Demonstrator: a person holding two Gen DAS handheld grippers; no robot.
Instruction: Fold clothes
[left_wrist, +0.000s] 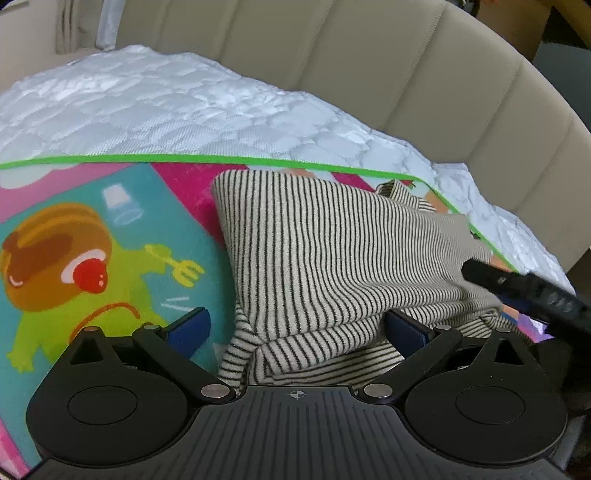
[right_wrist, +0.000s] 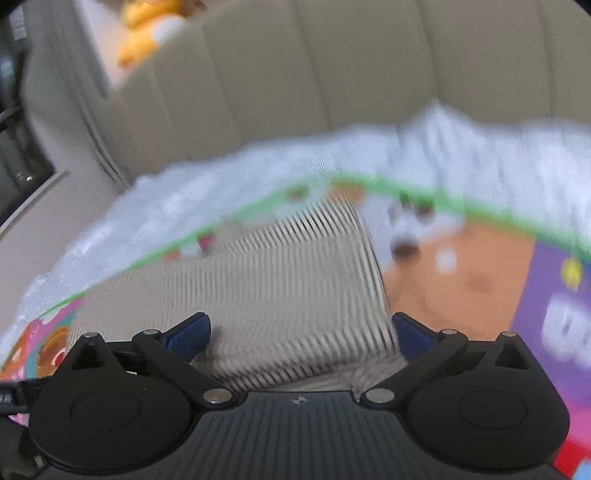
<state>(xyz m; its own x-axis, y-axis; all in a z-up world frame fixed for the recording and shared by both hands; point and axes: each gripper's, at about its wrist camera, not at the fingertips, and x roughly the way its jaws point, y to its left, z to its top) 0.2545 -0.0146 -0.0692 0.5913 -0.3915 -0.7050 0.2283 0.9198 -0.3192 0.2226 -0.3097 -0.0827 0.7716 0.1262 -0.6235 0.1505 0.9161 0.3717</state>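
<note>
Striped sweater (left_wrist: 332, 251) lies folded on the cartoon play mat (left_wrist: 92, 240); left tongs (left_wrist: 295, 325) and right tongs (right_wrist: 301, 332) both gape wide, gripping nothing.

Cream garment (left_wrist: 332, 251) with thin dark stripes, folded over itself. Lay on a colourful cartoon mat (left_wrist: 110, 236). Seemingly rumpled along the near edge.

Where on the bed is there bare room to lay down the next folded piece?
Free: the colourful mat left of the striped garment, up to its green edge; the orange and purple mat area right of the garment; the white quilted cover below the beige headboard. Crowded: the garment, with both open grippers at its near edge.
</note>
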